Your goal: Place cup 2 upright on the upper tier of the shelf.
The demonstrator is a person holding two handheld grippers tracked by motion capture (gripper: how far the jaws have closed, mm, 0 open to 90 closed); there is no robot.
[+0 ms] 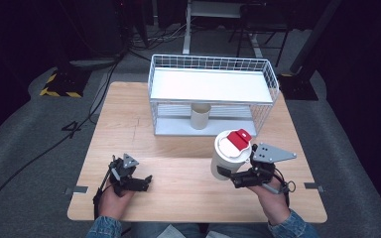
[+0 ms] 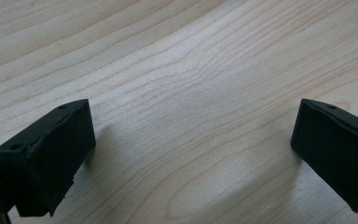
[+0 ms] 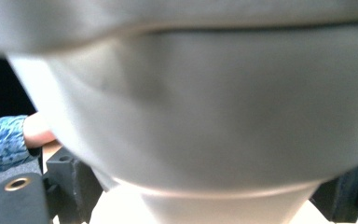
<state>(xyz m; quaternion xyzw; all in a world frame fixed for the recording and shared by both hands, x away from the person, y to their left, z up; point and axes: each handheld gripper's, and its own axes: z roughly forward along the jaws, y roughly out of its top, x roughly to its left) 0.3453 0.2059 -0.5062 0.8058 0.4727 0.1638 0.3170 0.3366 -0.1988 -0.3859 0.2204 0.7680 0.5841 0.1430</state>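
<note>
the right gripper (image 1: 234, 174) has its 2 black jaws pinched on the lower body of a white cup (image 1: 229, 157), 1 jaw on each side of it, and holds the cup clear of the wooden table (image 1: 178, 198) with its top leaning away from the person. in the right gripper view the cup (image 3: 205, 116) is a blurred pale wall right in front of the camera, with a jaw at each lower corner. the cup carries a white lid with a red tab (image 1: 239, 139) on top. it sits over the right half of the table, just in front of the white wire rack (image 1: 211, 94). a second, plain cup (image 1: 200, 116) stands upright on the rack's lower shelf, under the white upper shelf.

the left gripper (image 1: 138, 183) rests low on the front left part of the table, well apart from the cup. in the left gripper view its jaws stand spread wide over bare wood (image 2: 191, 116), with nothing between them.
</note>
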